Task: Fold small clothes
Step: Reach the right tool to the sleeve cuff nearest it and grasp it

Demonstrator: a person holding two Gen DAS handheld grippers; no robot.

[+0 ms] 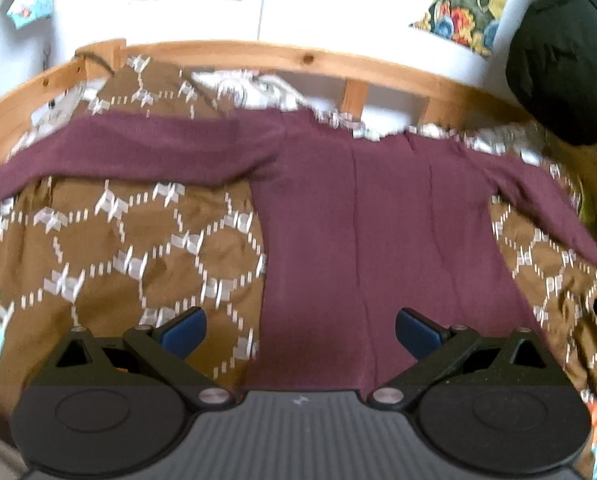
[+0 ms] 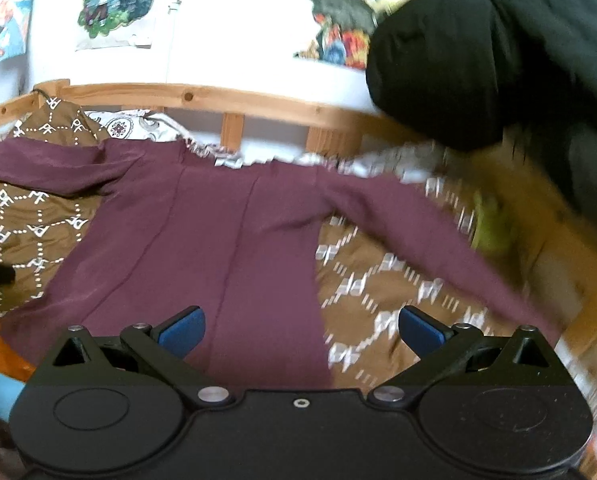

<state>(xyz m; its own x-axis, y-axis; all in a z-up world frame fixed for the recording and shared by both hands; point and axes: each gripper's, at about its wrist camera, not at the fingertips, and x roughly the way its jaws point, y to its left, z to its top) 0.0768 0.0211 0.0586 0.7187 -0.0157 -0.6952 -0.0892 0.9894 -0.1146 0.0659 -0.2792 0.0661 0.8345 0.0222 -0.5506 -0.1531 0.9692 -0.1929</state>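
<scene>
Ahead of the left hand-held gripper (image 1: pixel 301 332), in the left wrist view, a maroon long-sleeved top (image 1: pixel 362 216) lies spread flat on a bed covered by a brown bedspread with a white geometric pattern (image 1: pixel 110 248). The jaws stand wide apart and released, with nothing between the blue pads (image 1: pixel 184 334). The top's lower hem lies just in front of the gap, toward its right pad, while the left pad hovers over bare bedspread. One sleeve stretches far out to the left, the other runs off to the right and down. Beyond the top runs a wooden bed frame (image 1: pixel 298 58), then a white wall with colourful posters (image 1: pixel 458 4). A black garment (image 1: pixel 562 64) hangs at the upper right.

Seen from the right wrist, the right hand-held gripper (image 2: pixel 301 332) is likewise released, jaws wide and empty. The top's body lies ahead and left, its hem by the left pad; the right pad is over bedspread. The right sleeve trails diagonally ahead to the right, blurred. The black garment fills the upper right.
</scene>
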